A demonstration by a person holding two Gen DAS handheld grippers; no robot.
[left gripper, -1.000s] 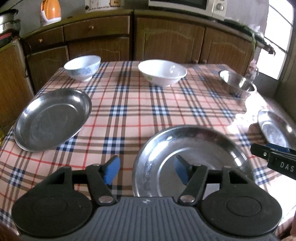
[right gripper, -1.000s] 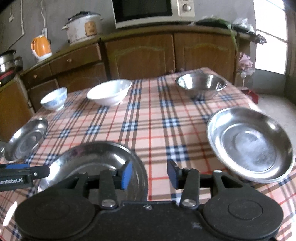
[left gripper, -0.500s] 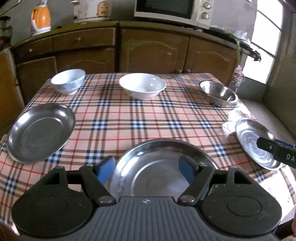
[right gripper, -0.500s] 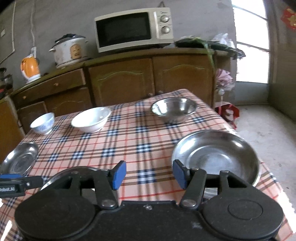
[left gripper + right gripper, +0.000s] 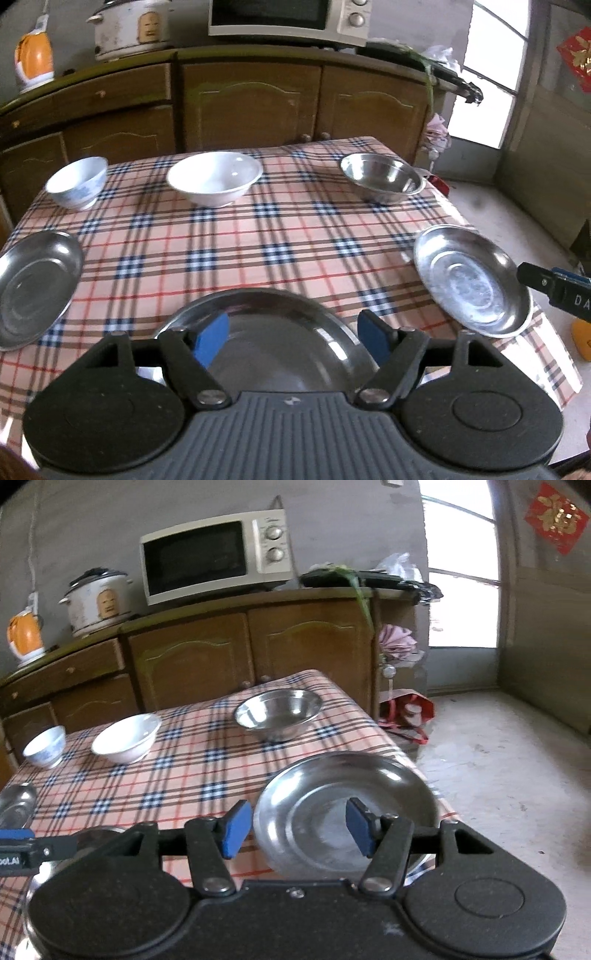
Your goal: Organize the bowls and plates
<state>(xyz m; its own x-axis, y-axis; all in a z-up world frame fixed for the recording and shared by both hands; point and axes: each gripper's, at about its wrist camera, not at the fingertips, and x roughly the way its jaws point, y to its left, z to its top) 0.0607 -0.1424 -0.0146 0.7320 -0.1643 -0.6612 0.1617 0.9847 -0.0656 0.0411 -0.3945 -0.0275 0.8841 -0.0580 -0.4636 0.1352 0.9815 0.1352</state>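
We hold the left gripper point(image 5: 290, 338) over the near centre plate point(image 5: 266, 332), the right gripper point(image 5: 295, 829) over the right plate point(image 5: 332, 797); fingers spread, empty, poised for stacking; bowls line the counter's point(image 5: 295, 236) far edge.

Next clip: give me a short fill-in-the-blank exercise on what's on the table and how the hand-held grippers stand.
1. The table holds ___ steel plates.
2. Between the small patterned bowl and the steel bowl stands a plain ___ bowl.
3. The left hand-held gripper is ___, gripping nothing.
4. The right hand-held gripper hovers over a steel ___.

Answers: three; white; open; plate
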